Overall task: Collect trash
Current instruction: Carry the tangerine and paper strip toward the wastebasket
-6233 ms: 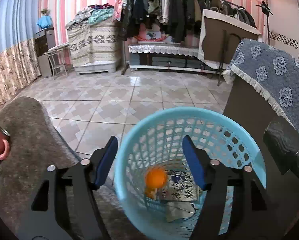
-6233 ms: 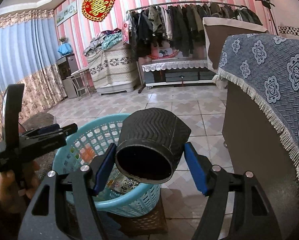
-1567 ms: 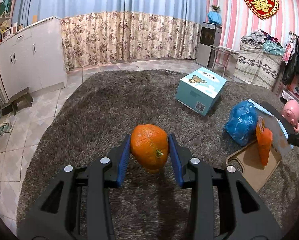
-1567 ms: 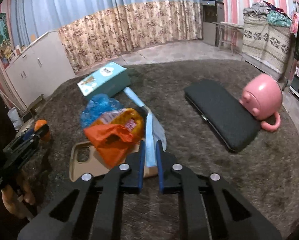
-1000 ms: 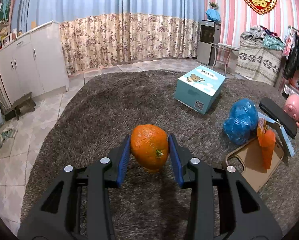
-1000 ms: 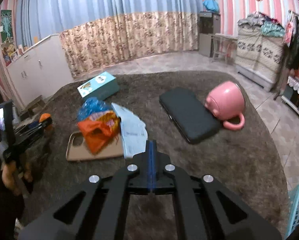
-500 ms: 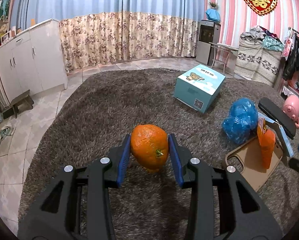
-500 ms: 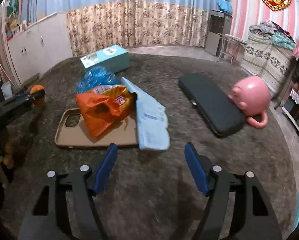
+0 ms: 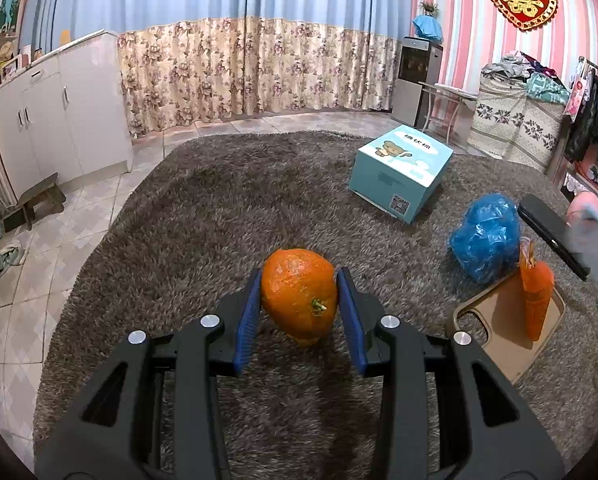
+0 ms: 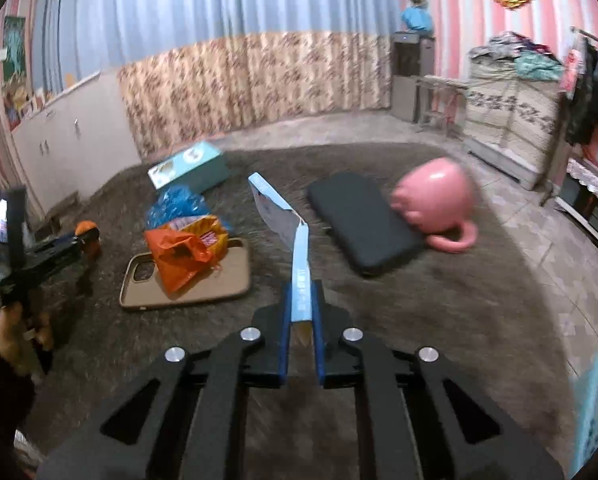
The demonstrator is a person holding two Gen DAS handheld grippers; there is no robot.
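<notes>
My left gripper (image 9: 299,312) is shut on an orange (image 9: 299,294) and holds it just above the brown shag rug (image 9: 203,216). My right gripper (image 10: 300,320) is shut on a flat light blue packet (image 10: 295,240) and holds it lifted off the rug. An orange snack bag (image 10: 183,250) lies on a tan phone case (image 10: 219,280), with a crumpled blue plastic bag (image 10: 177,204) behind it. The bags also show in the left wrist view (image 9: 485,238), at the right.
A teal box (image 9: 401,174) lies on the rug's far side. A black case (image 10: 363,222) and a pink pig-shaped mug (image 10: 439,200) lie to the right. The blue basket's rim (image 10: 595,396) shows at the right edge. White cabinets (image 9: 55,108) stand at the left.
My right gripper was open over the rug half a second ago; now it is shut on the light blue packet and has lifted it. My left gripper still holds the orange in place.
</notes>
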